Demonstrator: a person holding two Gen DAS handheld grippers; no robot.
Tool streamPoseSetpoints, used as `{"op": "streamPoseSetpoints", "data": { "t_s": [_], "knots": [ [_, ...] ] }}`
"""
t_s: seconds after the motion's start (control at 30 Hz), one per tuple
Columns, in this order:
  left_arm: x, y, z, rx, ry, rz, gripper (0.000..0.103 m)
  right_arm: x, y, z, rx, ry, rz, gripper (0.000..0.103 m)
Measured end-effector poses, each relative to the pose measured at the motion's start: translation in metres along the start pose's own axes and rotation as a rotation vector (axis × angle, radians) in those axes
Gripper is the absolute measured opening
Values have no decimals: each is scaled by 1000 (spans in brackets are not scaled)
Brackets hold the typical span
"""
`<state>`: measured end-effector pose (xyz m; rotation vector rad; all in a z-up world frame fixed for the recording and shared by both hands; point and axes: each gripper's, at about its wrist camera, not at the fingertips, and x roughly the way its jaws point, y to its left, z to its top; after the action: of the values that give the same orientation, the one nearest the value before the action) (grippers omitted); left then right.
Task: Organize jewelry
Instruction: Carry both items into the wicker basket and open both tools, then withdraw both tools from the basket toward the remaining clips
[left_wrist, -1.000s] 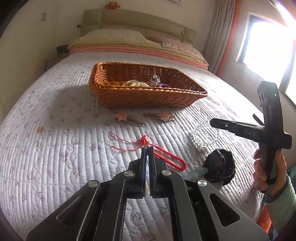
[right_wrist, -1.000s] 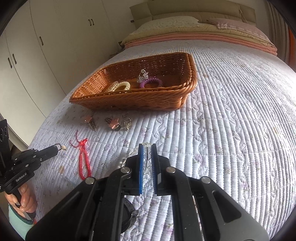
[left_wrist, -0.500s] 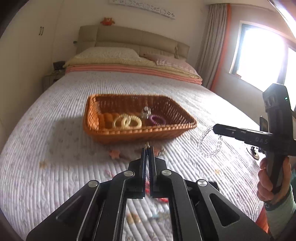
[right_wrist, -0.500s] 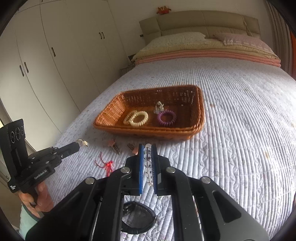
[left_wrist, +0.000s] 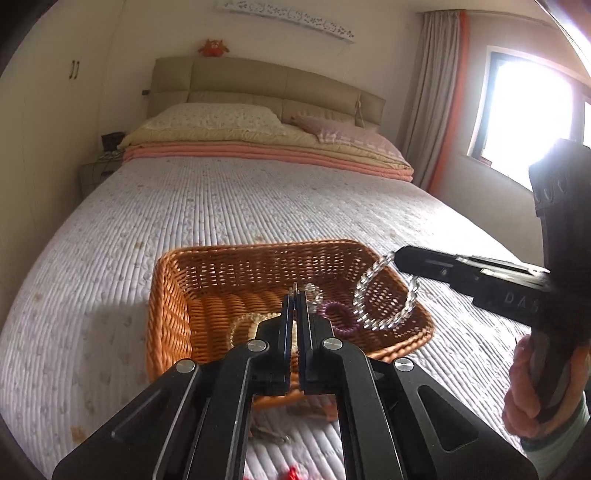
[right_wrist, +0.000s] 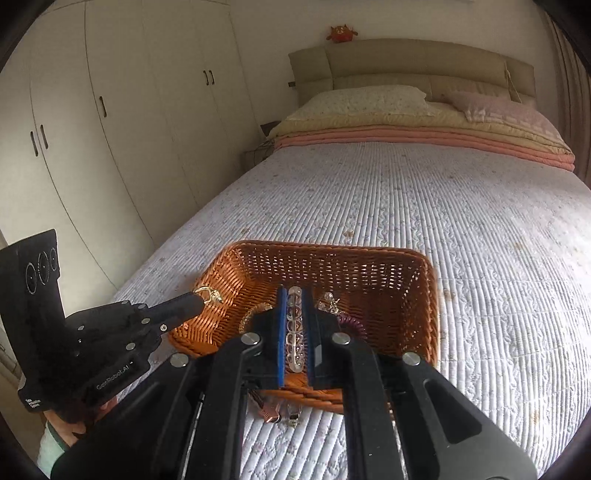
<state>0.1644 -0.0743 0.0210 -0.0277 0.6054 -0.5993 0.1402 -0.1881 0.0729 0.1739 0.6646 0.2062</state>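
My own black frames cover the near edge of the wicker basket and part of what lies in it: only an arc of the cream bracelet and half of the purple coil band show past my left gripper. Some clips on the bed in front of the basket are half hidden, and a red scrap at the bottom of the left view is cut off. My left jaws are pinched nearly together on a small gold ring piece — its shape is hard to make out — held over the basket's left rim. My right gripper has its jaws clamped on the clear bead bracelet, whose loop dangles above the basket's right side — blurred in the left view.
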Motion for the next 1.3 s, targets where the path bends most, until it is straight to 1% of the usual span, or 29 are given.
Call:
{"op": "streamPoseSetpoints", "data": {
  "t_s": [0.07,0.17,0.27,0.43,0.57,0.6,0.63,0.67,0.73,0.77,0.8,0.87,1.0,1.13,1.3],
  "knots": [
    [13,8,-3,-15,23,-2,0,27,-4,-2,8,48,10,6],
    [34,18,-7,-34,61,3,0,58,-11,-7,21,101,1,6],
    [48,25,-13,-54,92,0,0,76,-20,-15,50,135,-13,6],
    [60,25,-20,-46,125,10,0,84,-30,-22,60,143,-57,6],
    [60,23,-22,-41,128,6,1,85,-37,-23,101,144,-49,7],
    [58,22,-22,-44,123,5,9,84,-39,-23,113,139,-52,9],
    [55,22,-21,-50,118,-2,16,81,-42,-23,121,138,-54,15],
    [50,22,-20,-53,103,-7,27,78,-43,-23,129,133,-49,20],
    [39,19,-19,-48,73,-5,29,68,-46,-25,133,109,-35,40],
    [31,19,-18,-50,59,-11,32,60,-46,-25,128,95,-34,45],
    [26,18,-17,-52,49,-18,36,51,-43,-26,116,74,-30,47],
    [10,16,-16,-60,21,-18,40,34,-37,-27,92,53,-23,47],
    [-21,10,-20,-74,-11,-19,40,2,-28,-32,72,22,13,47],
    [-57,-1,-31,-68,-40,-10,40,-26,-16,-40,44,7,38,47],
    [-95,-9,-46,-80,-67,-5,40,-42,-1,-57,2,30,60,47]
  ]
}}
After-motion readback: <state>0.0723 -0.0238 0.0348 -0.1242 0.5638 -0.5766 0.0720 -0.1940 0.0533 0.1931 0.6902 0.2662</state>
